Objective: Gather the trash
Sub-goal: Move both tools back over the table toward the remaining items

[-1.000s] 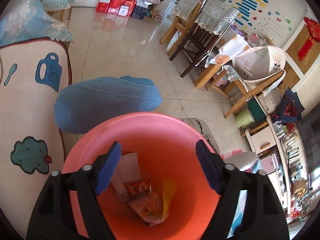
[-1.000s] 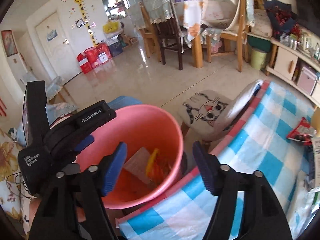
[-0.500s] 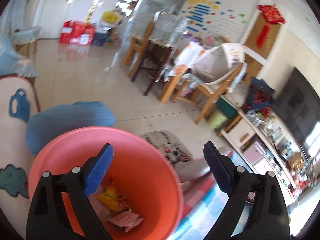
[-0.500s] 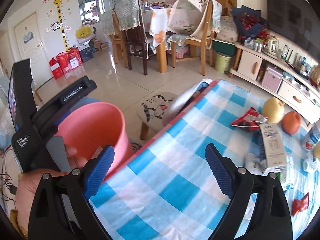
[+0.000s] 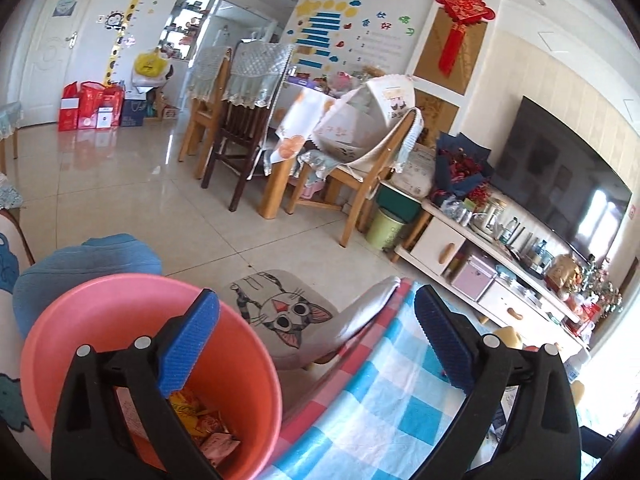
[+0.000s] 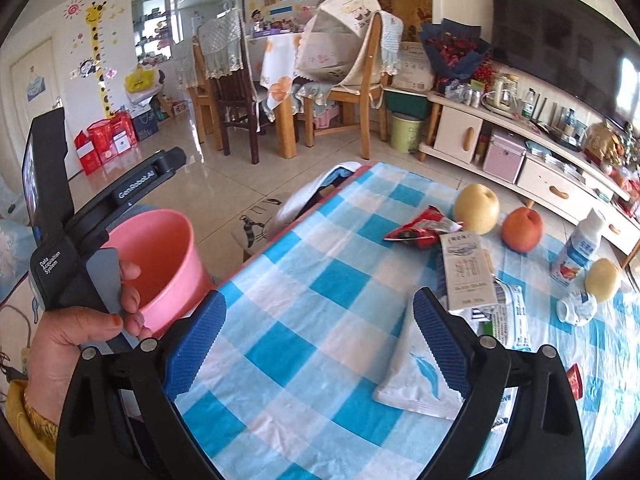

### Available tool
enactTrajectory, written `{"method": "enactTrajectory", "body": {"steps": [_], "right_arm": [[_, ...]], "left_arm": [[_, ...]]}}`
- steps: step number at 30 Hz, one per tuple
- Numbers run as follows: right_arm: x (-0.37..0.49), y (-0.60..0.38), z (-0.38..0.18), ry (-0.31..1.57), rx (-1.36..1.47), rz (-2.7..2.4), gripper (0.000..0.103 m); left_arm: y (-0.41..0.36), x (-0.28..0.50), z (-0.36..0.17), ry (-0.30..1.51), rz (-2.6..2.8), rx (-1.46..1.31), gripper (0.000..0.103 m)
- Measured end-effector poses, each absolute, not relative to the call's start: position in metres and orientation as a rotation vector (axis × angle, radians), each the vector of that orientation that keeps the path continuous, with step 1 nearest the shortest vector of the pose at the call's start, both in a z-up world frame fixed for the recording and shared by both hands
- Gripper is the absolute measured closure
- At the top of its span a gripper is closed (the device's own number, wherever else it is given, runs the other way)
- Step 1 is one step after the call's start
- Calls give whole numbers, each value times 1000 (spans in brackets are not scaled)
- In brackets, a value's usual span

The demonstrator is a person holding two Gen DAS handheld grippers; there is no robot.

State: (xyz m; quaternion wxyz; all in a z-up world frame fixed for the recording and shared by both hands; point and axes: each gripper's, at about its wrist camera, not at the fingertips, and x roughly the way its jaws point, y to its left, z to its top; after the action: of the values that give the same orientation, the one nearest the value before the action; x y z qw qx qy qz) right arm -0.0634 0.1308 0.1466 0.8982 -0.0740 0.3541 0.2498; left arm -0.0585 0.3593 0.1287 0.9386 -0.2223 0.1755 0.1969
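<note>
From the left wrist camera, the left gripper [image 5: 316, 344] hangs with its jaws wide apart and empty over the near rim of the pink bucket [image 5: 100, 312]; wrappers [image 5: 204, 424] lie at the bucket's bottom, a sight only this view gives.

From the right wrist camera, the right gripper [image 6: 318, 344] is also spread and empty, above the checked tablecloth [image 6: 320, 280] beside the bucket. Only here show the table's litter: a white pouch [image 6: 416, 380], a milk carton [image 6: 466, 272] and a red wrapper [image 6: 420, 228], well apart from the bucket.

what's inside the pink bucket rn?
The pink bucket holds crumpled snack wrappers, yellow and pink. The left hand-held gripper covers part of the pile, so no count.
</note>
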Motion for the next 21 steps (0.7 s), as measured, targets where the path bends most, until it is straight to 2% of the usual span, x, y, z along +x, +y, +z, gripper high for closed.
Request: {"method": "enactTrajectory", "body": {"steps": [21], "right_arm": [[-56, 12, 147, 739, -15, 386, 9]], "left_arm": [[282, -15, 126, 494, 207, -247, 4]]}}
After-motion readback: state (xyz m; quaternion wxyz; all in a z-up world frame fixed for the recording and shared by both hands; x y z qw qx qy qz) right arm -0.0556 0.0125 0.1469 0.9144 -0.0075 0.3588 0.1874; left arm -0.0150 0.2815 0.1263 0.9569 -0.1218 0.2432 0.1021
